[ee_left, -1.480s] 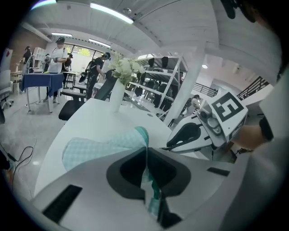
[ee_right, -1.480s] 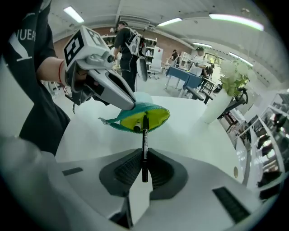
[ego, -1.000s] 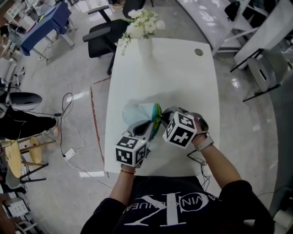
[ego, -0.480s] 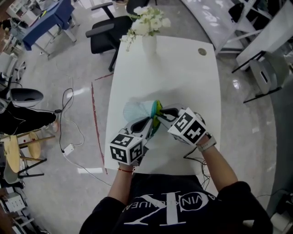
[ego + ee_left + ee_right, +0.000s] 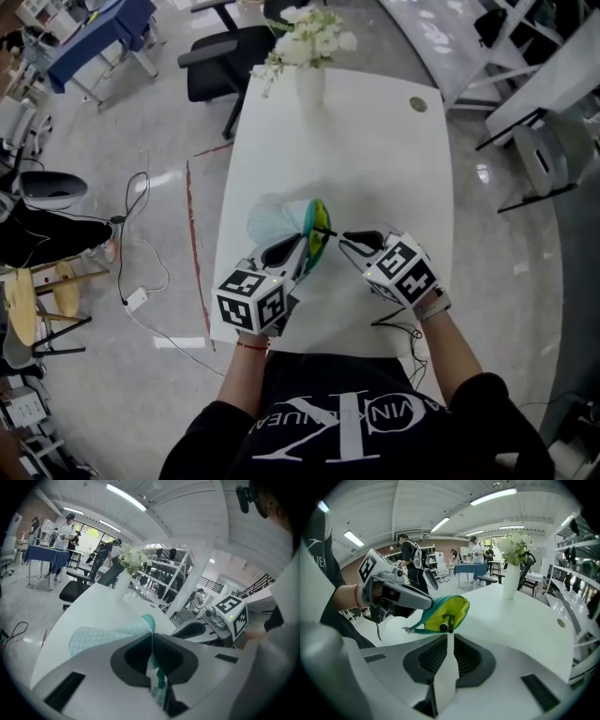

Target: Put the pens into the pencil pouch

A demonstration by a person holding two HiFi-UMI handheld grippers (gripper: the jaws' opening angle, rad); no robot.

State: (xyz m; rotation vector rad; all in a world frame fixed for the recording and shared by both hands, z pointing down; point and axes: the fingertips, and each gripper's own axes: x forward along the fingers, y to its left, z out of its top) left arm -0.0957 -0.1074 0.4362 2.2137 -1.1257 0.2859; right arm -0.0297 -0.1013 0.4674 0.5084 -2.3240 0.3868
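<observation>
On the white table: teal checked fabric pouch, lime-lined mouth raised.
Left gripper: clamped on the pouch rim.
Right gripper: narrowly parted, jaws just closed further, nothing pinched.
Dark pens: lodged in the pouch mouth.

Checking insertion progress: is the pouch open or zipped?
Open: the pouch mouth gapes, showing yellow lining and a pen end inside.

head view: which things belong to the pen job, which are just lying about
Job: teal checked fabric pouch with yellow lining; black pen in its mouth; left gripper clamped on its edge.
Lying about: white vase of white flowers; black office chair.
</observation>
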